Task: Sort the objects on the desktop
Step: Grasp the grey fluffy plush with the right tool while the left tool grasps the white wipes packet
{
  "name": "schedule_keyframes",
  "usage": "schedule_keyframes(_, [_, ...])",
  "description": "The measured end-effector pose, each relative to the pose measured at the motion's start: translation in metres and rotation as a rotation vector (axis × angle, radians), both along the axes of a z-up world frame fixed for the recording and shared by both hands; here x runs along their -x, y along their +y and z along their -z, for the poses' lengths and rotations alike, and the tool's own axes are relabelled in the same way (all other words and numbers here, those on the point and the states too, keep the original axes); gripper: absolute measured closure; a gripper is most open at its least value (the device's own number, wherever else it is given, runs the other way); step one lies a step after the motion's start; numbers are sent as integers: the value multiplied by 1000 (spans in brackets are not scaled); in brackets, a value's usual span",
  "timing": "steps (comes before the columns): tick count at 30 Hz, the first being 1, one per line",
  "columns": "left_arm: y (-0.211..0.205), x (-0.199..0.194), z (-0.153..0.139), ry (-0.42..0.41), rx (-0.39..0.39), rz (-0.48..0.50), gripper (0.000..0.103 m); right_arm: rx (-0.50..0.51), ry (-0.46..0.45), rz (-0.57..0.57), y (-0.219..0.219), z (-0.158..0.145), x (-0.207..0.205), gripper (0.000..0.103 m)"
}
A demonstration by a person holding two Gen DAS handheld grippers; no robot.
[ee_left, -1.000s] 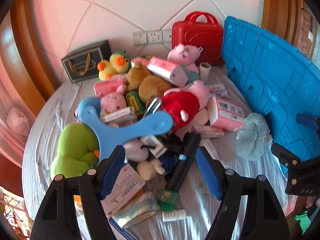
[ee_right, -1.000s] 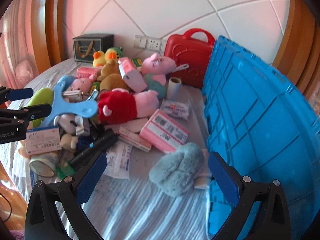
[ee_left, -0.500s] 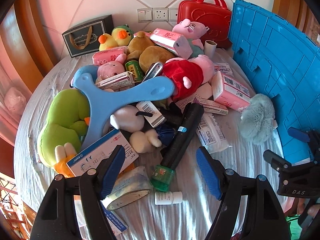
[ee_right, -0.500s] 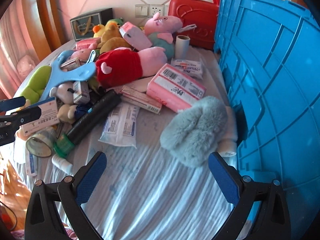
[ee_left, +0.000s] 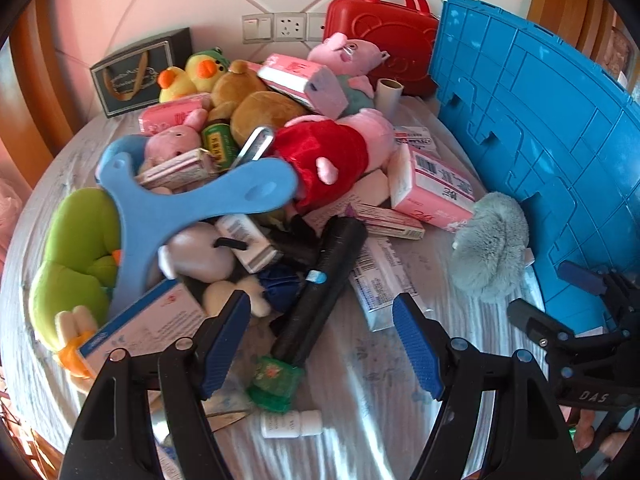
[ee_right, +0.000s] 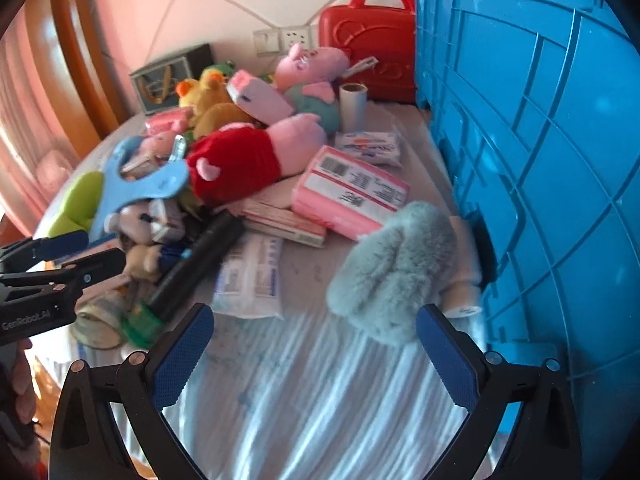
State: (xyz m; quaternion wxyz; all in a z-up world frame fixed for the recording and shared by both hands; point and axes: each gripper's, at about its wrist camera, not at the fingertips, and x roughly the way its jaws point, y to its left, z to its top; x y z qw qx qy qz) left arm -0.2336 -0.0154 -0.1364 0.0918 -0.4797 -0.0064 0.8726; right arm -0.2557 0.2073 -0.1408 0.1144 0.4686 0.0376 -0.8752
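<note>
Both grippers, left [ee_left: 322, 336] and right [ee_right: 314, 354], stay wide and empty as I've edged closer to the long black cylindrical tube [ee_left: 320, 292] and fluffy grey plush [ee_right: 390, 272].

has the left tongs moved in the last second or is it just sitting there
Yes. The left tongs have come in closer to the pile: the black tube now reaches up between the open fingers and looks larger than before, against the wall socket.
</note>
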Motion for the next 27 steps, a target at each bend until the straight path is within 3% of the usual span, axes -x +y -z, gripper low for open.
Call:
schedule_keyframes(5, [31,9,33,-69,68,55,30,93,-84,79,19,27,11,16])
schedule_keyframes(8, [39,10,52,-129,52,84,30,119,-102,143,31,40,13,20])
schedule_keyframes(12, [60,13,69,-168,61,116,30,116,-111,211,41,52,11,19])
schedule_keyframes(15, [72,22,76,-164,46,110,30,120,-140,257,47,62,12,10])
schedule_keyframes(22, [78,62,110,-233,-28,29,31,120,-115,341,54,72,36,4])
schedule_keyframes(27, [92,70,116,-174,78,57,32,117,-117,392,53,93,64,2])
